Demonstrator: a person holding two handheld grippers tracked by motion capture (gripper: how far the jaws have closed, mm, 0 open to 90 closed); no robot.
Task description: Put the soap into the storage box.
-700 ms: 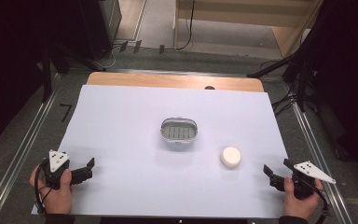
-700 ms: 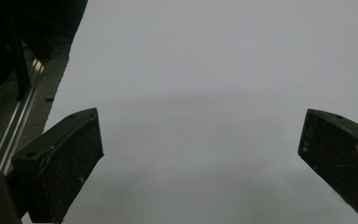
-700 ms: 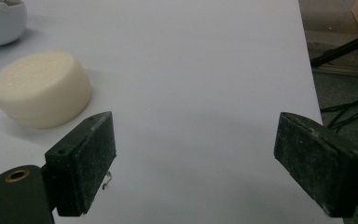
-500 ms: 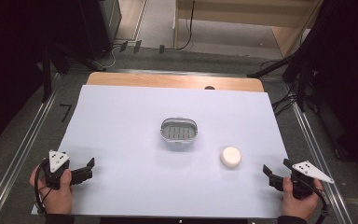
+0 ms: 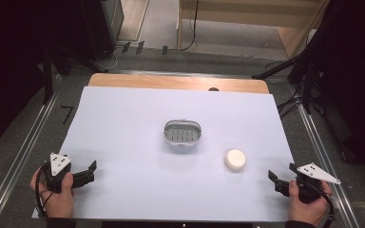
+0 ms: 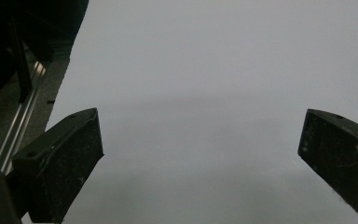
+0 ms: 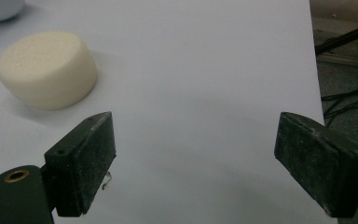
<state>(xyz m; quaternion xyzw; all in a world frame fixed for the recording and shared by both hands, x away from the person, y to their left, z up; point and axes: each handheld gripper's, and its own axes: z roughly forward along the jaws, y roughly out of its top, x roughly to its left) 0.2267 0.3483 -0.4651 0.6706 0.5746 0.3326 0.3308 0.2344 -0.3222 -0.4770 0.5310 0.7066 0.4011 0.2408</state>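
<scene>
in the high view, the soap (image 5: 235, 160) is lying flat on the table (image 5: 123, 123), just right of the soap dish (image 5: 183, 134), near the right gripper (image 5: 274, 179); the left gripper (image 5: 89, 172) is resting well apart. in the left gripper view, its jaws are standing wide and empty. in the right gripper view, jaws are gaping empty; the soap (image 7: 46, 70) is looking light, firm, probably slippery, a squat puck with no long axis, flat face up, best pinched across its curved sides.

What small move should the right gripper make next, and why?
Probably ease the right gripper forward and left toward the cream soap bar. Its jaws stand open with nothing between them, and the bar lies apart from them on the white sheet.
</scene>
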